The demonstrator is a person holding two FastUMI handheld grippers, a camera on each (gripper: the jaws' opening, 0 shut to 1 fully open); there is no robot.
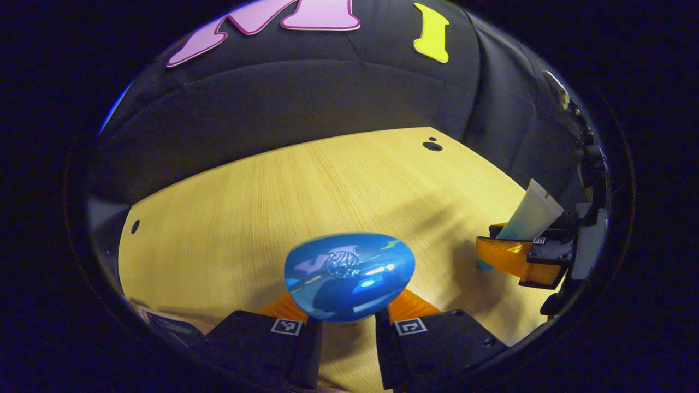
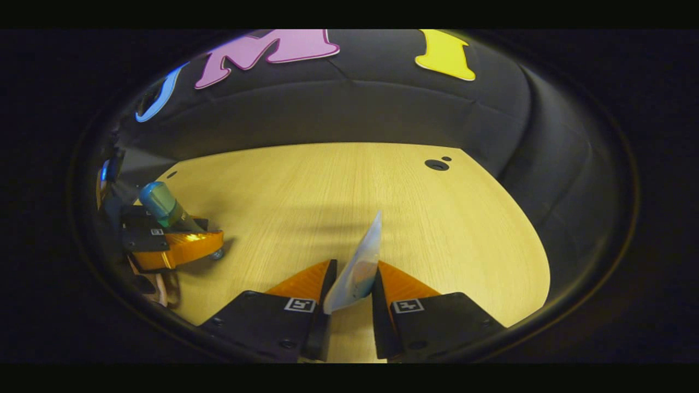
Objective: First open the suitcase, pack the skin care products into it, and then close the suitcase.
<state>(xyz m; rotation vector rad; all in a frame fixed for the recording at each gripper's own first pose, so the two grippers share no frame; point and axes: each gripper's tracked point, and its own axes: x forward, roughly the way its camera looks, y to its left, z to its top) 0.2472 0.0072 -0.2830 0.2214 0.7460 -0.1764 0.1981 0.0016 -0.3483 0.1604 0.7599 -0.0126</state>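
A glossy blue bottle (image 1: 349, 275) with an embossed cap sits between the fingers of my left gripper (image 1: 345, 314), which is shut on it above the wooden table (image 1: 284, 185). In the right gripper view the same bottle (image 2: 161, 204) shows at the far left, held by that other gripper (image 2: 169, 245). My right gripper (image 2: 352, 284) is shut on a flat pale tube (image 2: 357, 267), seen edge-on and pointing up and away. In the left gripper view the tube (image 1: 532, 215) sticks up from the other gripper (image 1: 519, 256) at the right edge.
The light wooden table (image 2: 426, 218) has a round cable hole (image 2: 437, 164) near its far right corner, also seen as a hole (image 1: 432, 146) in the left gripper view, and a small hole (image 1: 135, 226) at its left edge. Black cloth walls surround the table.
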